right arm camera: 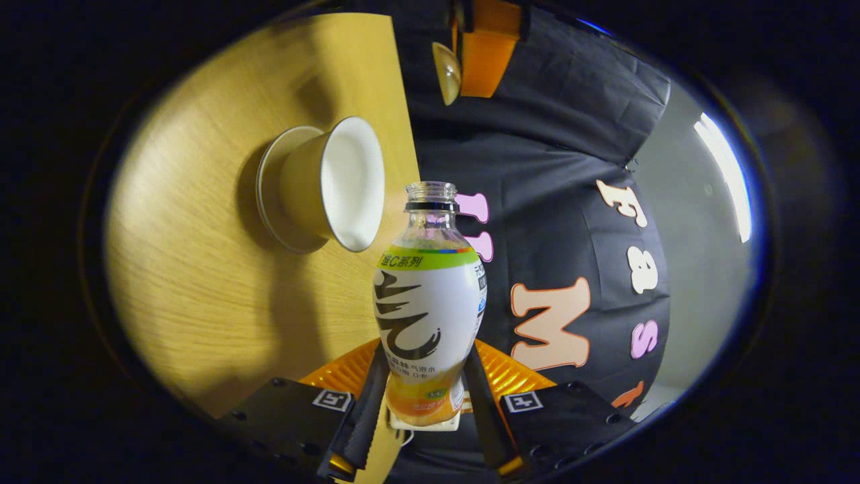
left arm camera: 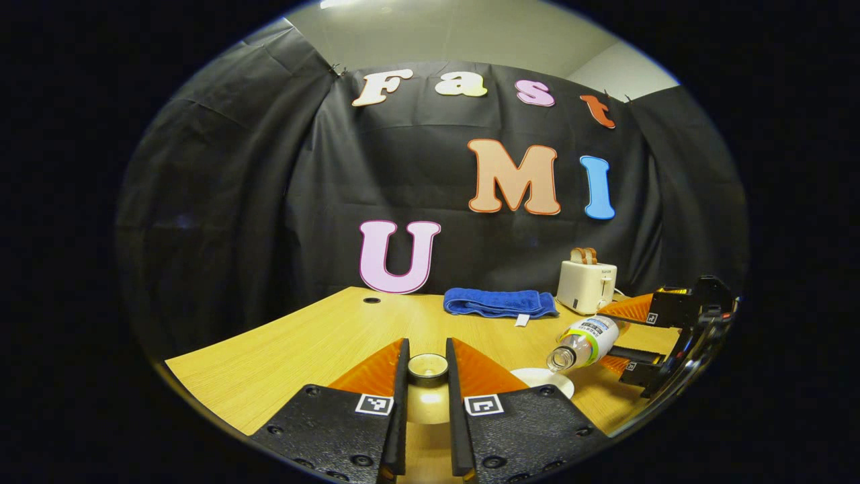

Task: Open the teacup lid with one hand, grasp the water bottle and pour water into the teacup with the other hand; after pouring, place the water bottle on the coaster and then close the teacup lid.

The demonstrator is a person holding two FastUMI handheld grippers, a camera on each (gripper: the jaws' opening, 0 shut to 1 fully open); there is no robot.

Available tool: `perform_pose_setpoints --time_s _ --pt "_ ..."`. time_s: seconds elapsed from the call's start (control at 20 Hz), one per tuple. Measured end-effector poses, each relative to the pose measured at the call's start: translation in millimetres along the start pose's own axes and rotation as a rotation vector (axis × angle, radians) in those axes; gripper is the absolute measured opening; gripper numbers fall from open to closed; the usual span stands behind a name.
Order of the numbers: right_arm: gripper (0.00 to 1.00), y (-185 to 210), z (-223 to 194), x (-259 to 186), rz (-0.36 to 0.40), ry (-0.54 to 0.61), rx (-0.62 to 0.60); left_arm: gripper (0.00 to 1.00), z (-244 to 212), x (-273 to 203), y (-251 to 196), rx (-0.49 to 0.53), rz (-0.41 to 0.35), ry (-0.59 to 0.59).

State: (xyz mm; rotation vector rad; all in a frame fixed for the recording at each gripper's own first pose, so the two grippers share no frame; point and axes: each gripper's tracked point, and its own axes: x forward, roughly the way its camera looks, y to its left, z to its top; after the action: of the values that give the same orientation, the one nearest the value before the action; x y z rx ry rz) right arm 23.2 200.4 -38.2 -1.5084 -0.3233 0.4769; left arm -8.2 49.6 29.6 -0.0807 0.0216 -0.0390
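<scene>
Both grippers grip: left gripper (left arm camera: pixel 426 376) pinches the round teacup lid (left arm camera: pixel 427 367), right gripper (right arm camera: pixel 424 396) clamps the uncapped clear plastic water bottle (right arm camera: pixel 430 302), which should tip slowly, mouth over the white ceramic teacup (right arm camera: pixel 336 185).

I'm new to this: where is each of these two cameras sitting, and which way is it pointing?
Left gripper view: rides the left gripper, looking level across the wooden table; its fingers pinch the teacup's round lid.
Right gripper view: rides the right gripper, rolled sideways; its fingers clamp the tilted clear plastic water bottle, mouth toward the open white teacup.
Shared: bottle, table, and teacup; the right gripper and bottle also appear at the left view's right.
</scene>
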Motion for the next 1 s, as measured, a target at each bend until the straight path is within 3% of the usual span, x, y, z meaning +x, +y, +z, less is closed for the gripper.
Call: perform_pose_setpoints --time_s 0.2,0.25,0.35,0.45,0.5,0.55,0.65,1.0 --pt "0.65 3 12 -12 0.063 -0.013 0.229 0.24 7 3 -7 0.008 -0.009 -0.013" --pt "0.70 4 13 -11 0.079 -0.005 0.262 0.24 10 3 -6 0.009 -0.006 -0.017" --pt "0.64 5 11 -10 0.099 0.001 0.357 0.24 12 3 -3 0.022 0.008 -0.026" --pt "0.71 8 7 -7 0.121 0.002 0.446 0.24 14 2 -4 0.029 0.004 -0.031" --pt "0.65 9 6 -8 0.130 0.006 0.489 0.24 15 2 -5 0.031 -0.001 -0.033" --pt "0.71 10 5 -8 0.137 0.012 0.539 0.24 16 2 -7 0.031 -0.005 -0.035" --pt "0.65 13 4 -8 0.154 0.020 0.628 0.24 17 3 -9 0.026 -0.012 -0.035" --pt "0.66 8 -1 -11 0.198 0.037 0.962 0.24 8 9 -20 -0.001 -0.035 -0.009"
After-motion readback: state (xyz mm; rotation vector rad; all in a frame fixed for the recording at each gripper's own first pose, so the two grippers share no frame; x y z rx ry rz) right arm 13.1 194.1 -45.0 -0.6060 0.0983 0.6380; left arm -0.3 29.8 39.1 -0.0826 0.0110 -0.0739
